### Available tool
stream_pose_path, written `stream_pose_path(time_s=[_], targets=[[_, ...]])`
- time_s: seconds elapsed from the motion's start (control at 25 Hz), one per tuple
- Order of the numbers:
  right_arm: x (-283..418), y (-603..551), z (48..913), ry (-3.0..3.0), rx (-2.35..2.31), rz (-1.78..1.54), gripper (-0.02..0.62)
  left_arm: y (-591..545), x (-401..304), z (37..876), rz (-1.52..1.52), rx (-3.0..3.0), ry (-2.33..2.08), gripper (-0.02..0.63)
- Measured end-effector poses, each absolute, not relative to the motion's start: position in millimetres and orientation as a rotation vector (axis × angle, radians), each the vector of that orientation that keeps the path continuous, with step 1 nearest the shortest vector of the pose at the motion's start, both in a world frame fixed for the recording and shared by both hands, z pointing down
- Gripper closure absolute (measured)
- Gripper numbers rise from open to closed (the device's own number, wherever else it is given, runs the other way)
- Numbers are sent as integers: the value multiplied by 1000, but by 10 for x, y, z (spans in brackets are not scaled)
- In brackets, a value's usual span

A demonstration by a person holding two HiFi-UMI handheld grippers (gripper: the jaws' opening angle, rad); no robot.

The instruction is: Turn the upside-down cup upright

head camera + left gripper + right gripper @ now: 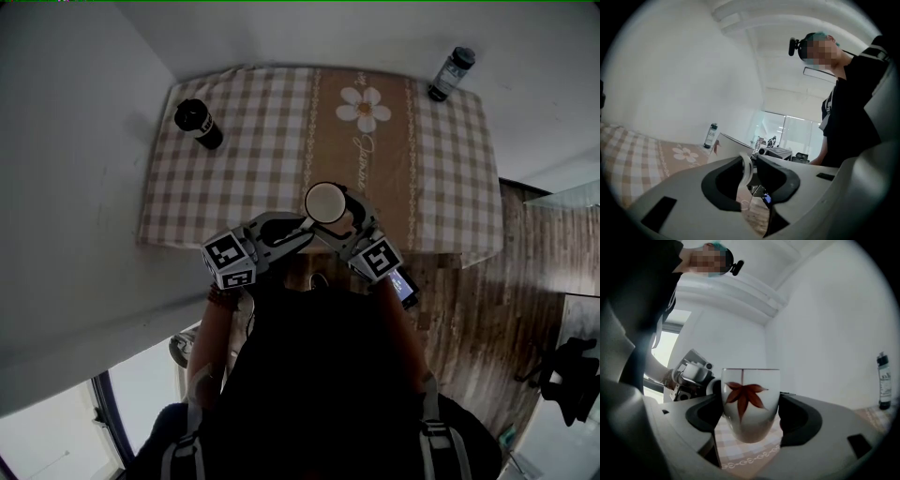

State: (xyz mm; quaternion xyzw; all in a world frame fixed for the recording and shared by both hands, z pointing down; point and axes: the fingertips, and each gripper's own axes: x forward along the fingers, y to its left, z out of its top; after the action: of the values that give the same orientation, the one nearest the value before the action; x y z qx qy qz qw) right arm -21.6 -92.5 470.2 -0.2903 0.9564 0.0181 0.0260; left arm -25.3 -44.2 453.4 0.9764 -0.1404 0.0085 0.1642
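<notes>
A white cup point(325, 202) with a red leaf print point(750, 399) hangs mouth up above the table's near edge, between both grippers. My right gripper point(750, 414) is shut on the cup's body, with a dark pad pressed against each side. My left gripper point(751, 171) comes in from the other side, and the cup's white handle point(746, 169) stands between its jaws. A thin gap shows beside the handle, so these jaws read as open. In the head view the left gripper point(307, 223) and the right gripper point(349, 217) meet under the cup.
The table wears a checked cloth point(234, 159) with a daisy point(364, 109) on its brown middle strip. A black canister point(198, 123) stands at the far left and a dark bottle point(452, 72) at the far right corner. White walls close in on the left and the back; wooden floor point(487, 309) lies to the right.
</notes>
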Motion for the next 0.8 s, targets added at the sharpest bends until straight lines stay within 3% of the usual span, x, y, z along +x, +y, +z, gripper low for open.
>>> stream_pose_path(time_s=[0.2, 0.48, 0.8], targets=[[-206, -925, 4770, 2965, -929, 51, 219, -404, -237, 4607, 87, 2863, -461, 466], [-290, -812, 4757, 2978, -804, 34, 218, -287, -308, 4550, 2, 2831, -371, 465], [-337, -748, 4637, 2914, -656, -86, 216, -324, -625, 4366, -304, 2674, -269, 469]])
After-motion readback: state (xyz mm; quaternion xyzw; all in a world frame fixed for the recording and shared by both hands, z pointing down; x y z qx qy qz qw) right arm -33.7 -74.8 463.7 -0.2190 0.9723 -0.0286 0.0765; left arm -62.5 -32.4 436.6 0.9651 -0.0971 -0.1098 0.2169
